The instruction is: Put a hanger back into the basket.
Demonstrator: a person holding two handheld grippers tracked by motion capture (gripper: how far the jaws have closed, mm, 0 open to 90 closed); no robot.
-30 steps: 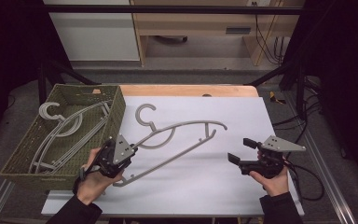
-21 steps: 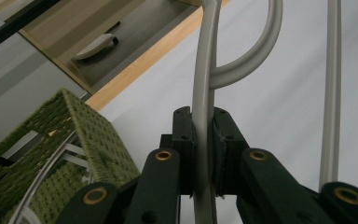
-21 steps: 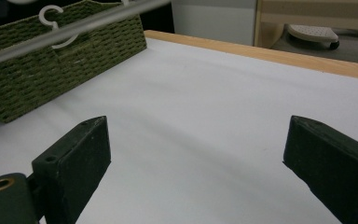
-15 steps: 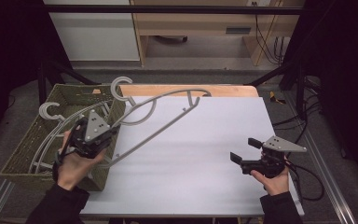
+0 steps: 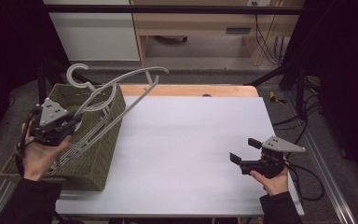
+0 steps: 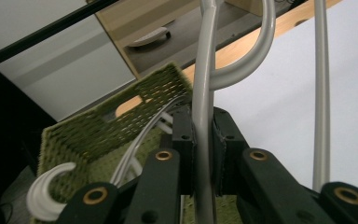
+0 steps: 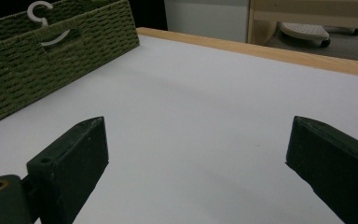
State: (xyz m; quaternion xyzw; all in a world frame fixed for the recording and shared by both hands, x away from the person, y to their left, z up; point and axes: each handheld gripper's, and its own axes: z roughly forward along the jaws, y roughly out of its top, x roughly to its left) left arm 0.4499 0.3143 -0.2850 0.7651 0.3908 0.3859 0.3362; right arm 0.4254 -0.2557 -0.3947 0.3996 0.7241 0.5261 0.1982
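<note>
Since a second ago the grey hanger [image 5: 121, 86] has left the table [image 5: 191, 140] and now hangs tilted over the green basket [image 5: 103, 154], clamped by one arm in the left gripper [image 5: 72, 123]. Well right of the basket, the right gripper [image 5: 243, 150] rests low, its jaws wide, having just been opening, nothing between them. Another hanger [image 7: 44, 21] lies inside the basket.

Grey plastic hanger [image 5: 121, 93], tilted, hook [image 5: 76, 74] uppermost, seemingly over the green woven basket [image 5: 105, 140].
</note>
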